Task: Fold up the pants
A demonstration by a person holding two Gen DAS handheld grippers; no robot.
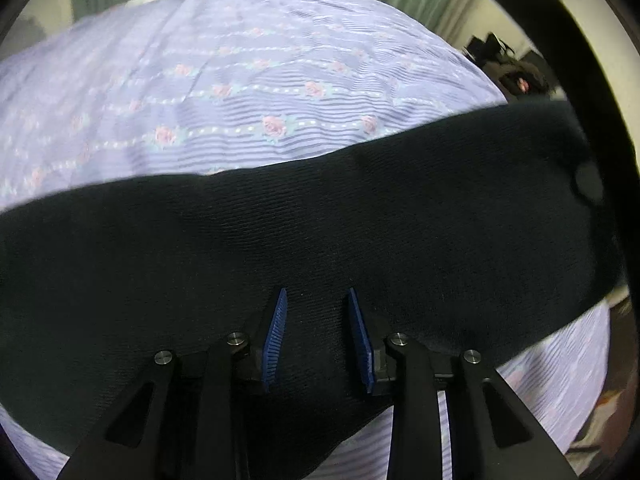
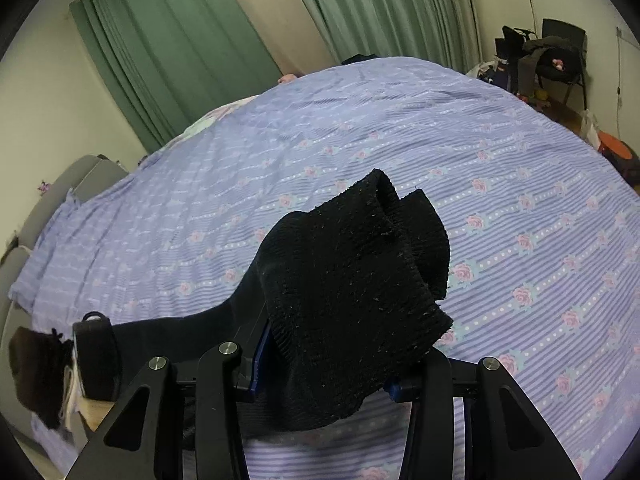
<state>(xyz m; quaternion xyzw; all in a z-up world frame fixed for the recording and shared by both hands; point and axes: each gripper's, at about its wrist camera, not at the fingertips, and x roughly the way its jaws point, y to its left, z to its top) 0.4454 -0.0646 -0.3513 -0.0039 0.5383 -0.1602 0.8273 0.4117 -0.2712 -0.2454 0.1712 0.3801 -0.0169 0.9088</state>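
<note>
Black pants (image 1: 320,240) lie in a long band across the lilac flowered bedspread (image 1: 240,80). My left gripper (image 1: 317,300) is open, its blue pads just above the dark cloth near its near edge, holding nothing. In the right wrist view my right gripper (image 2: 324,360) is shut on the ribbed cuff end of the pants (image 2: 352,280), which is lifted and bunched over the fingers, hiding the fingertips. The rest of the pants (image 2: 180,332) trails left on the bed. The left gripper (image 2: 96,360) shows at the lower left.
The bedspread (image 2: 440,140) covers a wide bed. Green curtains (image 2: 168,48) hang behind it. A chair with dark clothes (image 2: 556,60) and clutter stand at the far right. A grey headboard or cushion (image 2: 80,176) is at the left edge.
</note>
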